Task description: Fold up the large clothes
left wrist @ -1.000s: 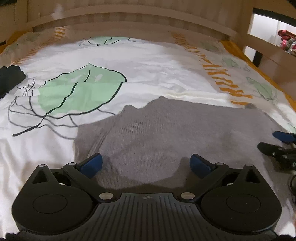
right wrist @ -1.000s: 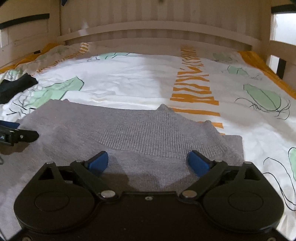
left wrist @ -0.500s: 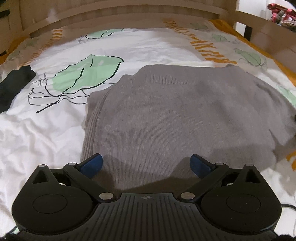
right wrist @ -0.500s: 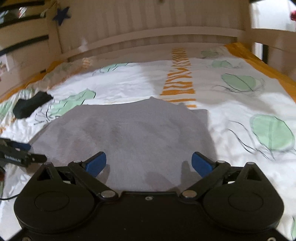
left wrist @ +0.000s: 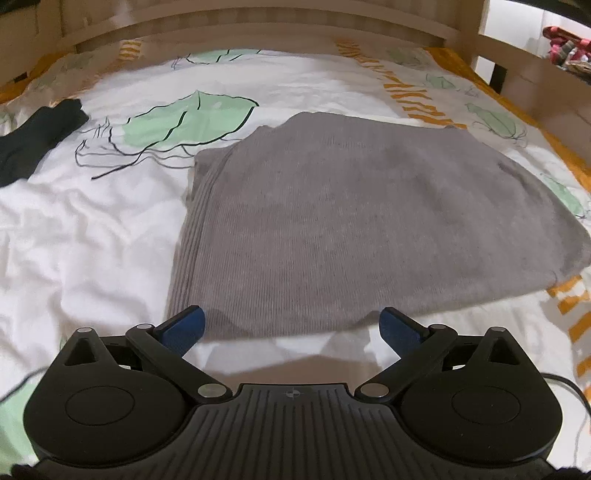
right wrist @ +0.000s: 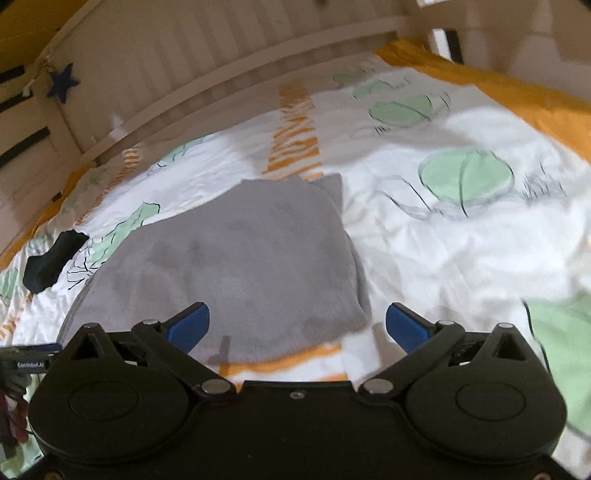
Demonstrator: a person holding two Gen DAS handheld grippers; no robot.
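Observation:
A grey knit sweater (left wrist: 351,221) lies folded into a flat rectangle on the bed; it also shows in the right wrist view (right wrist: 229,266). My left gripper (left wrist: 293,326) is open and empty, held above the sweater's near edge. My right gripper (right wrist: 297,325) is open and empty, above the sweater's near right corner. The tip of the left gripper (right wrist: 26,356) shows at the left edge of the right wrist view.
The bed has a white duvet (left wrist: 85,251) printed with green leaves and orange stripes. A dark garment (left wrist: 33,140) lies at the left, also in the right wrist view (right wrist: 51,258). A wooden headboard (left wrist: 280,26) and side rails enclose the bed.
Both grippers have pulled back and up from the sweater, so its near edge is now in view. The right wrist view has tilted and turned leftward.

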